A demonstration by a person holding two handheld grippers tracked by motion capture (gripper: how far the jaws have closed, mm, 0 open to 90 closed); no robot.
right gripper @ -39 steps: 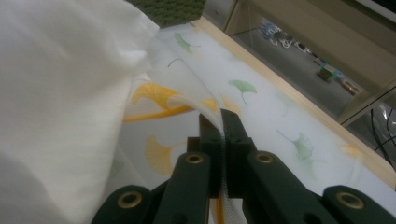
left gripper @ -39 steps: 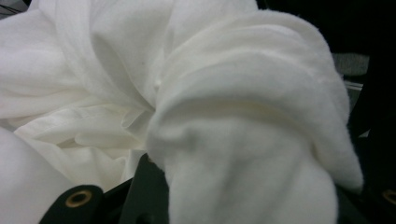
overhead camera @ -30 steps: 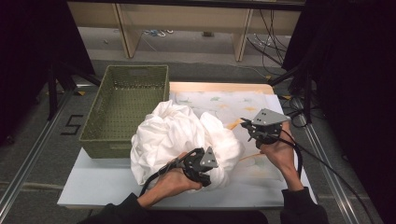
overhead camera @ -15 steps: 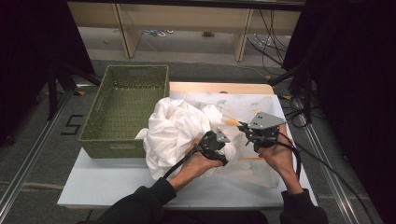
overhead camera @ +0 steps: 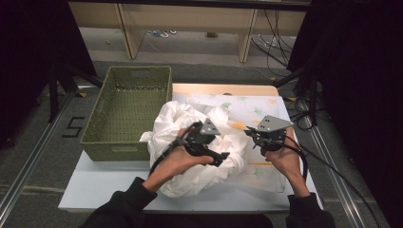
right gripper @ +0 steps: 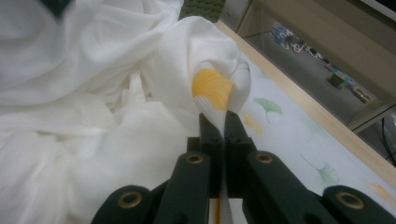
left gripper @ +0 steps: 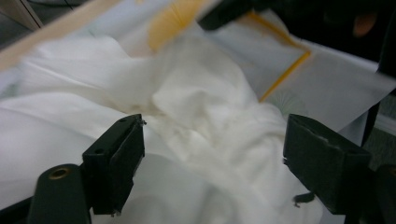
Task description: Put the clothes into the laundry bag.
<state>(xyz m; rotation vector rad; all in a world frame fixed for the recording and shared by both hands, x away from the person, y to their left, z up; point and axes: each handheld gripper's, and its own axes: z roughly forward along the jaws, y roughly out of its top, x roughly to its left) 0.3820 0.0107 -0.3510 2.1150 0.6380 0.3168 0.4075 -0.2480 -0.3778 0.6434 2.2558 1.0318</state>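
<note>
Since the earlier frames the left gripper [overhead camera: 222,159] has travelled from the near left flank of the white cloth [overhead camera: 190,128] up and across to its top, and its jaws have just been opening; they now stand spread above the folds, pads clear of the fabric, nothing pinched. Right gripper [overhead camera: 250,133] holds its place throughout; jaws pressed together on a fold of the cloth, a yellow leaf print bulging just beyond the tips [right gripper: 212,88].

Cloth lies bunched in a heap on the table's middle; left edge touching the green basket [overhead camera: 126,114], right part spread flat, showing a ginkgo pattern and a yellow border line [left gripper: 285,74]. Heap has no clear long axis; the flat part runs toward the far right corner.

Open room: bare strip of white board [overhead camera: 95,190] along the near edge, left of the forearms; basket takes the far left; wooden rim [overhead camera: 223,89] bounds the far side.

Surroundings: grey floor, wooden shelf legs and loose cables beyond the table; dark drapes at both sides.
</note>
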